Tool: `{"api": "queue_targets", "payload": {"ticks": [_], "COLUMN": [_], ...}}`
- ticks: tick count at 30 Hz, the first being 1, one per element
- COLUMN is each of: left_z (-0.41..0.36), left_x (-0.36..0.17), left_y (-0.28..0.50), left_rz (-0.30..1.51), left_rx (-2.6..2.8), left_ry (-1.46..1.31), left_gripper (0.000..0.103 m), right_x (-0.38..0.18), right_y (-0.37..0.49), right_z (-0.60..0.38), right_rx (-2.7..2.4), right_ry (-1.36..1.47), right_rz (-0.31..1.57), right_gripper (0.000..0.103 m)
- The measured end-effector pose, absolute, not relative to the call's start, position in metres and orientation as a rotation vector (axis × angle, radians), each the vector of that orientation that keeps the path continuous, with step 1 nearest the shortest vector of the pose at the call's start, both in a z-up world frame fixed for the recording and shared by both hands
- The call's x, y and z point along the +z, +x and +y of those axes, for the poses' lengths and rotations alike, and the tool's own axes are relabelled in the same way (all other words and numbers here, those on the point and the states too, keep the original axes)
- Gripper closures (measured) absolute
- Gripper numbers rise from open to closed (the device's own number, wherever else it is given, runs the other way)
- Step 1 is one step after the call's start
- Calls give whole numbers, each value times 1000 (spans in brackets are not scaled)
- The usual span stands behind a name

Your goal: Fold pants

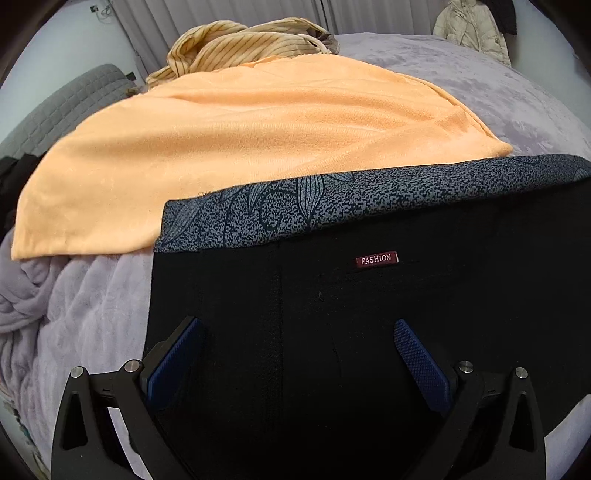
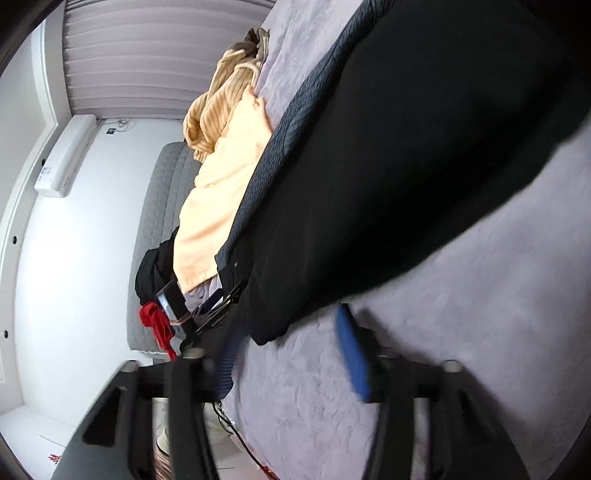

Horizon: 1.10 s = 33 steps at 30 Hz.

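Black pants [image 1: 369, 314] with a blue-grey patterned waistband [image 1: 332, 206] and a red "FASHION" label [image 1: 376, 259] lie flat on the lilac bed cover [image 1: 92, 295]. My left gripper [image 1: 295, 343] is open, its blue pads [image 1: 417, 362] spread over the black fabric just below the waistband. In the right wrist view the pants [image 2: 388, 166] run up the frame. My right gripper [image 2: 286, 339] is open beside the pants' lower edge over the bed cover [image 2: 461, 295], holding nothing. The left gripper [image 2: 214, 314] shows there at the pants' end.
An orange cloth [image 1: 240, 147] lies beyond the waistband, with a striped yellow garment [image 1: 240, 44] behind it. A grey padded headboard [image 1: 55, 107] stands at the left. A cream jacket [image 1: 469, 29] hangs at the far right. A black and red clothes pile [image 2: 155, 295] lies at the bed's edge.
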<state>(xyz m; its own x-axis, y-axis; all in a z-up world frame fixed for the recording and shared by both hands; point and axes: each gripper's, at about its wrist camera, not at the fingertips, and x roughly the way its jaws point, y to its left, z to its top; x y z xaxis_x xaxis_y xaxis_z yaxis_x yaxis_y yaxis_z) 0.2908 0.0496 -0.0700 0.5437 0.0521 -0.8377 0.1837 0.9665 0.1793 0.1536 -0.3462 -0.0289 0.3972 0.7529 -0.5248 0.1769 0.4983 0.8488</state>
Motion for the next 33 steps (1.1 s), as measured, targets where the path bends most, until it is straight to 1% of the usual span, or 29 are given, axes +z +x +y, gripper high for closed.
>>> {"api": "queue_targets", "payload": {"ticks": [3,6,9,10,11,13,14,17,19,20,23,24,25,26,27,30,31,32,33], "left_z": [56,53,55,56,56,55,54,55,53,53,52,50,48,44,38,10,-1,-11,-23], "left_x": [-71,-70,-71,-71,-72,-67,-64,-55,-59,-63,-58,-53,-48,-42,-36,-23,-23,-25,-33], "left_y": [294,293,293,293,293,296,299,301,303,304,297,291,283,273,264,245,243,242,238], "left_rz": [1023,1011,1008,1011,1017,1041,1053,1013,1007,1013,1001,996,989,976,961,902,895,898,913], "left_rx": [-77,-81,-86,-88,-90,-91,-90,-79,-57,-60,-34,-18,-29,-74,-110,-196,-227,-267,-302], "left_ry": [195,230,217,207,203,205,213,266,319,329,341,358,366,361,359,344,323,303,304], "left_gripper": [0,0,0,0,0,0,0,0,0,0,0,0,0,0,0,0,0,0,0], "right_x": [-35,-39,-48,-47,-45,-39,-28,14,14,5,-36,-41,-38,-28,-11,41,51,57,57], "right_y": [164,178,187,190,192,201,202,198,187,182,162,151,143,138,137,148,153,162,170], "right_z": [-314,-302,-293,-290,-287,-288,-294,-296,-297,-299,-304,-307,-310,-312,-312,-297,-290,-286,-282], "right_rx": [466,482,446,446,451,461,488,561,542,510,378,388,397,395,390,392,390,374,351], "right_ry": [906,927,930,917,907,941,981,981,960,951,829,832,827,787,705,466,424,396,369], "right_rz": [1150,1100,1104,1103,1112,1148,1112,1022,1044,1084,1284,1313,1311,1300,1269,1115,1078,1057,1038], "right_gripper": [25,25,25,26,45,78,83,84,87,87,87,87,87,83,83,82,72,55,46]}}
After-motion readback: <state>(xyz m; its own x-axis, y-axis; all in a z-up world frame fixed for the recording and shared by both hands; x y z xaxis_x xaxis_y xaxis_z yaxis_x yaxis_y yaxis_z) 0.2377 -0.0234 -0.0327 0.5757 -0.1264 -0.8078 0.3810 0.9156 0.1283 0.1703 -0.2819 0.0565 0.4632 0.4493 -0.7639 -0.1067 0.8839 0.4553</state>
